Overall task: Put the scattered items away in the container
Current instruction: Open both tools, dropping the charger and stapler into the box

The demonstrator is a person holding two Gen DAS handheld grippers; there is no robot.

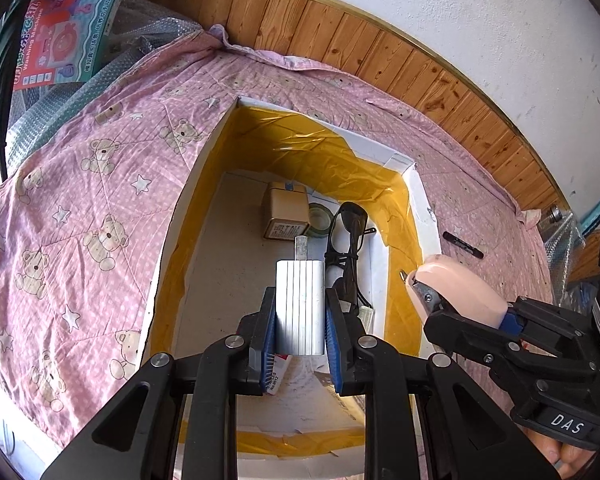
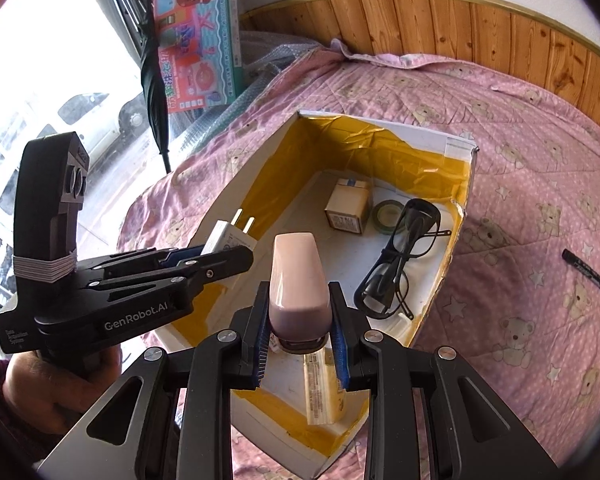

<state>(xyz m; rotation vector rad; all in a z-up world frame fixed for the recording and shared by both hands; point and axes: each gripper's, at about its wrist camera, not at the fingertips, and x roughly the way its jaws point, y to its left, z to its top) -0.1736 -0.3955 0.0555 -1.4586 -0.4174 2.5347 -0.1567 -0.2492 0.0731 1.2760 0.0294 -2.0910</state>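
A white box (image 1: 414, 200) lined with yellow tape lies open on the pink bear-print bedspread (image 1: 80, 168). My left gripper (image 1: 300, 300) is shut on a white plug adapter (image 1: 300, 320), prongs forward, held above the box interior; the adapter (image 2: 226, 238) also shows in the right wrist view. My right gripper (image 2: 299, 300) is shut on a pink stapler (image 2: 296, 272) over the box's near end (image 2: 340, 446). Inside lie a small brown carton (image 2: 348, 206), a tape roll (image 2: 388, 214), black glasses (image 2: 400, 256) and a yellowish packet (image 2: 322, 388). A black marker (image 2: 588, 272) rests on the bedspread right of the box.
Wood panelling (image 2: 500, 28) runs behind the bed. A colourful toy carton (image 2: 204, 48), a folded dark umbrella (image 2: 154, 80) and bubble wrap (image 1: 52, 112) stand at the far left by a bright window. A person's hand (image 2: 48, 384) holds the left gripper's handle.
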